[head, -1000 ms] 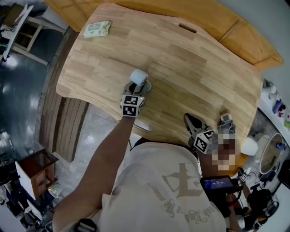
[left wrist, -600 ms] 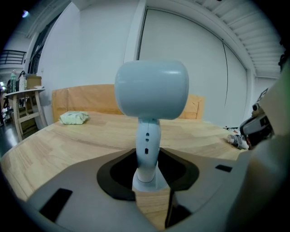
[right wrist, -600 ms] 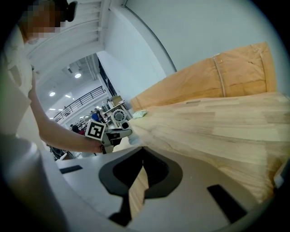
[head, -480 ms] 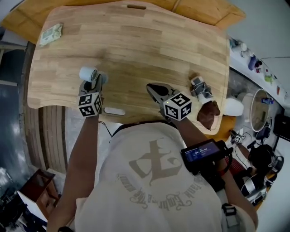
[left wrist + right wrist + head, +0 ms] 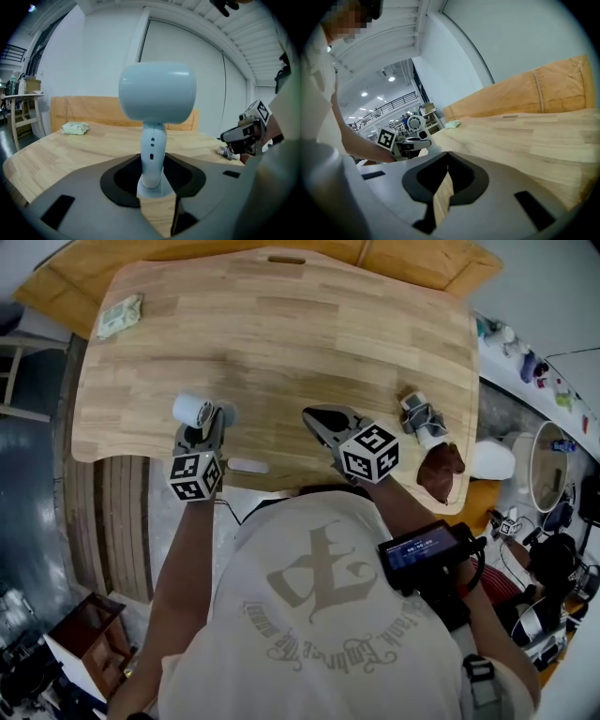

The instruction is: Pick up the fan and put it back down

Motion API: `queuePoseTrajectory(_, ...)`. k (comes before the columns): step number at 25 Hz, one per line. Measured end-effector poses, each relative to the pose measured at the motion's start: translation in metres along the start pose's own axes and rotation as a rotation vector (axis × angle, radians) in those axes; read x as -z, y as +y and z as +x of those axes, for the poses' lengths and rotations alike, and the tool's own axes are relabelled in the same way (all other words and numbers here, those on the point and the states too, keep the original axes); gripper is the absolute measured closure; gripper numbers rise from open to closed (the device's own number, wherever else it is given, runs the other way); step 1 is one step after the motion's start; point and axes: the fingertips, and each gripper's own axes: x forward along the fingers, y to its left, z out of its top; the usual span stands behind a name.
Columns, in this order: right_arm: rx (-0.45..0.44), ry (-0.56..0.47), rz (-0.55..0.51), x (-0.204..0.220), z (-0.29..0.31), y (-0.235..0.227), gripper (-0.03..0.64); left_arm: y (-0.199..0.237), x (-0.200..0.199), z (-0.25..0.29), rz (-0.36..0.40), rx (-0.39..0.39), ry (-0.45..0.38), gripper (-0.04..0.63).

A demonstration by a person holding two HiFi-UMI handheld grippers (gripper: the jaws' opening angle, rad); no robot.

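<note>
The left gripper (image 5: 212, 418) has drawn the small white fan (image 5: 192, 412) closer to the near-left edge of the wooden table (image 5: 309, 324), its jaws clamped on the fan's stem. The right gripper (image 5: 317, 420), jaws together with nothing between them, hangs over the table's near edge.

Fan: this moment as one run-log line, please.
left tool shut on fan stem | fan upright | right tool shut, empty, above table
</note>
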Motion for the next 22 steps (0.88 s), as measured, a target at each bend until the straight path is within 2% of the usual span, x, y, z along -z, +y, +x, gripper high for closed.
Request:
queuePoseTrajectory(12,-0.046,-0.009,-0.039,0.000,-0.002,0.034,0.603,-0.049,-0.002,-0.058,-0.021,0.084,-0.064,0.442)
queuePoseTrajectory(16,-0.055,-0.009,-0.051,0.008,-0.002,0.055,0.603,-0.054,0.014,-0.081,-0.006,0.110,-0.051,0.442)
queuePoseTrajectory(22,-0.072,0.007,-0.043,0.021,-0.006,0.046,0.603,-0.069,0.029,-0.081,0.013,0.120,-0.017,0.440)
